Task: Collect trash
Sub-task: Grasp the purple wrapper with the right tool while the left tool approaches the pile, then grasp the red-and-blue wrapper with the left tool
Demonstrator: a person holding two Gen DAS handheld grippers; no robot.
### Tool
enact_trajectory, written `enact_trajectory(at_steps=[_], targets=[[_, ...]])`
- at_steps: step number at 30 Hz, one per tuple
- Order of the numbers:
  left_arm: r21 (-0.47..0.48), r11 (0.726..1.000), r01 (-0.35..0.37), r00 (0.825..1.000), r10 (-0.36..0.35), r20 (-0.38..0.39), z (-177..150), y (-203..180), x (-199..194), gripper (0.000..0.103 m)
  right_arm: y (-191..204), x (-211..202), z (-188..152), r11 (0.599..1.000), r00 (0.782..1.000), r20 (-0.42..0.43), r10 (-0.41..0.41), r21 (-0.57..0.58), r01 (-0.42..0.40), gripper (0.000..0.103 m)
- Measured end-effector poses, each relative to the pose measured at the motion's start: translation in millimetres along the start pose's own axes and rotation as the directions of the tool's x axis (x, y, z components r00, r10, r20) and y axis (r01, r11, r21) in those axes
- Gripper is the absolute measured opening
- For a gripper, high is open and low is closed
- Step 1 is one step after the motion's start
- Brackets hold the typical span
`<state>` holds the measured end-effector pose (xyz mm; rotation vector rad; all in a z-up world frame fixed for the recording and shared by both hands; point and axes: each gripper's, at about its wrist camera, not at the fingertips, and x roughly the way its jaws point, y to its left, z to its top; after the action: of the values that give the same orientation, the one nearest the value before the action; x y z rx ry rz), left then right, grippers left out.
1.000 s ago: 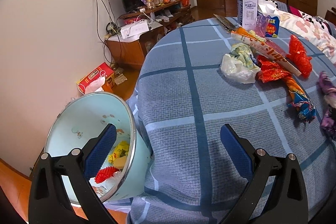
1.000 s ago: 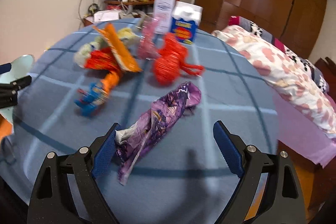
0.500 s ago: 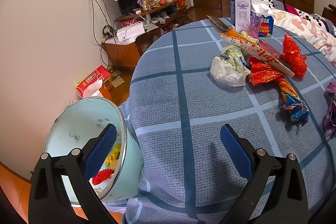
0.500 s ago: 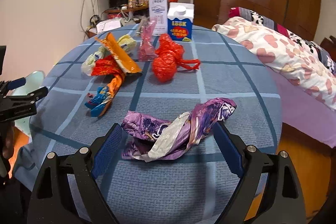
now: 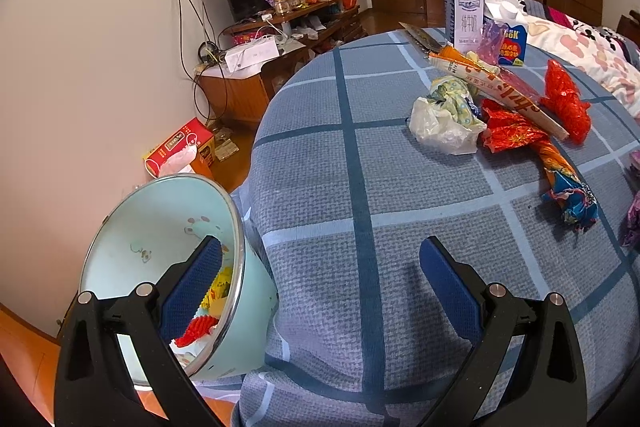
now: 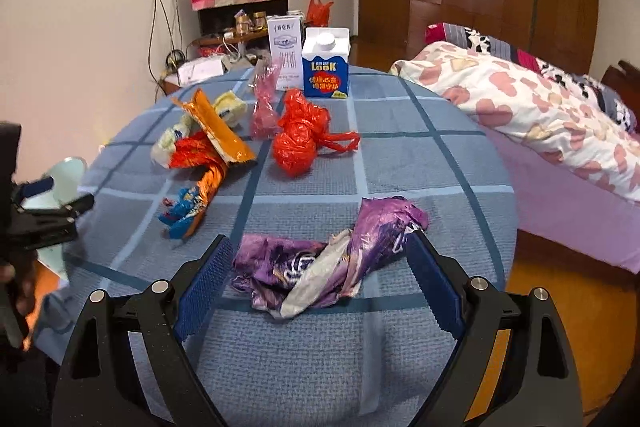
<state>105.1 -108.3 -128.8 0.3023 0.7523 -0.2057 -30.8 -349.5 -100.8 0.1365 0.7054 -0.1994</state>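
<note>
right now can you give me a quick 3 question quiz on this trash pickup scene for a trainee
1. True or false: the right gripper is clamped shut on the purple wrapper.
2. Which stands farthest back on the blue checked tablecloth? A) red plastic bag B) blue LOOK carton C) orange wrapper
3. What does the left gripper hover beside, with scraps already inside?

Key
1. False: its jaws stand open, with the wrapper lying between them.
2. B
3. The pale green bin at the table's edge.
</note>
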Motion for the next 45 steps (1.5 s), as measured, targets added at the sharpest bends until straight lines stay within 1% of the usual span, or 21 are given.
enact_trajectory(at_steps=[3, 5, 7, 8, 9, 10, 12, 18, 22, 23, 24, 25, 26, 27, 28, 29, 30, 32, 36, 40, 45], targets=[[-0.004, 1.000, -0.001, 1.000, 0.001, -0.001, -0.5, 0.0, 0.5, 0.097, -9.8, 1.9, 0.1, 0.998, 1.000, -0.025, -0.001, 0.057, 0.002, 0.087], [-0.003, 1.000, 0.001, 1.000, -0.001, -0.006, -0.9, -1.1, 1.8, 0.097, -16.6, 12.6, 1.0, 0.995, 0.998, -0.053, -0.032, 0.095, 0.037, 0.087], [0.004, 1.000, 0.004, 1.000, -0.004, -0.007, -1.6, -3.9, 2.0, 0.097, -19.5, 22.4, 1.8, 0.993, 0.996, -0.071, -0.045, 0.109, 0.052, 0.086], [0.008, 1.000, 0.006, 1.000, -0.006, -0.006, -1.9, -5.3, 1.8, 0.097, -21.6, 31.0, 2.6, 0.991, 0.995, -0.089, -0.043, 0.122, 0.054, 0.081], [0.012, 1.000, 0.007, 1.000, -0.007, -0.006, -2.3, -6.4, 1.7, 0.097, -23.7, 40.8, 3.7, 0.989, 0.993, -0.114, -0.028, 0.138, 0.044, 0.070], [0.015, 1.000, 0.008, 1.000, -0.008, -0.007, -2.6, -7.2, 1.6, 0.097, -24.4, 50.4, 5.5, 0.988, 0.991, -0.136, -0.004, 0.150, 0.025, 0.065], [0.019, 1.000, 0.009, 1.000, -0.009, -0.008, -2.9, -8.2, 1.7, 0.097, -21.9, 60.4, 10.2, 0.990, 0.989, -0.146, 0.006, 0.140, 0.015, 0.053], [0.024, 1.000, 0.016, 1.000, -0.016, -0.003, -1.6, -14.5, 0.8, 0.097, -7.7, 72.1, 26.2, 0.997, 0.992, -0.129, 0.002, 0.074, 0.008, 0.038], [0.041, 0.999, 0.032, 0.999, -0.033, 0.008, 0.8, -25.0, -2.6, 0.097, -6.4, 79.9, 25.7, 0.997, 0.989, -0.150, 0.010, 0.072, 0.001, 0.039], [0.044, 0.998, 0.036, 0.999, -0.036, 0.011, 1.5, -27.6, -3.3, 0.097, -7.7, 80.6, 25.8, 0.997, 0.988, -0.152, 0.015, 0.081, -0.002, 0.045], [0.047, 0.998, 0.037, 0.999, -0.038, 0.012, 2.2, -30.1, -3.7, 0.097, -10.1, 82.1, 25.3, 0.995, 0.987, -0.158, 0.023, 0.100, -0.007, 0.054], [0.051, 0.998, 0.038, 0.999, -0.039, 0.011, 3.0, -32.6, -3.4, 0.097, -12.1, 83.3, 25.0, 0.993, 0.987, -0.159, 0.024, 0.114, -0.006, 0.054], [0.054, 0.998, 0.039, 0.999, -0.040, 0.011, 3.9, -34.4, -3.2, 0.097, -12.4, 84.1, 24.2, 0.993, 0.987, -0.161, 0.026, 0.116, -0.007, 0.051], [0.057, 0.998, 0.039, 0.999, -0.040, 0.014, 4.9, -36.4, -3.3, 0.097, -11.3, 84.0, 24.0, 0.994, 0.986, -0.160, 0.036, 0.111, -0.018, 0.038], [0.059, 0.998, 0.038, 0.999, -0.039, 0.016, 6.1, -37.9, -3.7, 0.097, -10.5, 83.1, 24.1, 0.994, 0.986, -0.158, 0.047, 0.108, -0.030, 0.037], [0.061, 0.997, 0.039, 0.999, -0.040, 0.017, 7.2, -39.0, -3.9, 0.097, -10.3, 80.4, 24.9, 0.994, 0.987, -0.150, 0.047, 0.105, -0.032, 0.027], [0.062, 0.997, 0.042, 0.999, -0.043, 0.019, 8.3, -39.6, -4.4, 0.097, -11.8, 77.9, 25.6, 0.993, 0.988, -0.143, 0.062, 0.112, -0.046, 0.015], [0.061, 0.997, 0.046, 0.999, -0.047, 0.024, 11.0, -42.5, -6.5, 0.097, -15.7, 72.4, 26.1, 0.989, 0.989, -0.125, 0.082, 0.130, -0.066, 0.015], [0.067, 0.996, 0.066, 0.997, -0.069, 0.038, 17.2, -52.8, -12.5, 0.097, -21.8, 61.3, 26.9, 0.992, 0.993, -0.102, 0.062, 0.117, -0.050, 0.014], [0.092, 0.991, 0.093, 0.994, -0.097, 0.046, 23.4, -72.4, -17.1, 0.097, -27.1, 55.0, 26.6, 0.996, 0.993, -0.111, 0.041, 0.086, -0.032, 0.014], [0.123, 0.984, 0.130, 0.989, -0.137, 0.057, 32.9, -99.3, -20.6, 0.097, -44.2, 50.5, 24.0, 0.995, 0.990, -0.130, 0.047, 0.099, -0.034, 0.014]])
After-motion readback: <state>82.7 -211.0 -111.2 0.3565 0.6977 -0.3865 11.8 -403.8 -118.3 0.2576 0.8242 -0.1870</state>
